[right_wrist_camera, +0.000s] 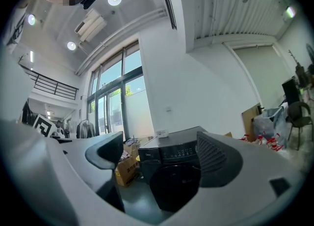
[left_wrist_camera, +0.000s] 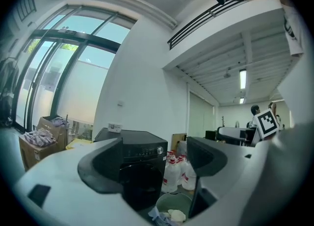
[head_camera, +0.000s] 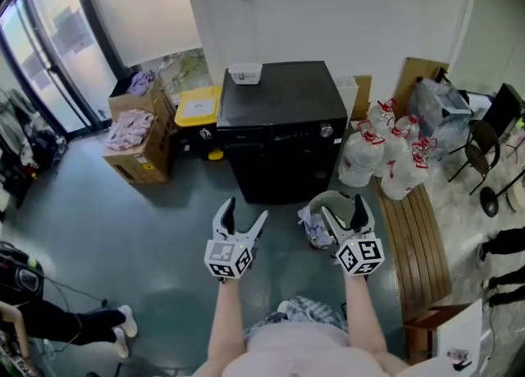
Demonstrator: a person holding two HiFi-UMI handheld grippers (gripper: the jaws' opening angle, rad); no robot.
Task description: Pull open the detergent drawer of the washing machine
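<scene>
The left hand-held gripper is held out level in front of the person with its jaws spread wide and nothing between them. Through the gap you see only the washing machine some way off. The right hand-held gripper is the same: jaws wide apart, empty, pointed at the front of the machine. Neither one touches anything, and both are well short of the machine, with bare floor between.

Just in front of the right gripper, and nearer to it than the machine is, a green pail stands on the floor with crumpled cloths in it, off the machine's front right corner.

The machine is a dark front-loader backed against the white wall, with a small white box on its top near the back. Across the top of its front runs a control strip with a round knob at the right end. The detergent drawer is, I judge, the panel at the left end of that strip. It looks flush with the front, so closed.

To the machine's left are cardboard boxes with clothes in them. To its right is a cluster of white bags tied with red.

So nothing of the job is done. The drawer has not been reached, let alone gripped. What is left is to close the distance, take hold of the drawer front and draw it straight out.
</scene>
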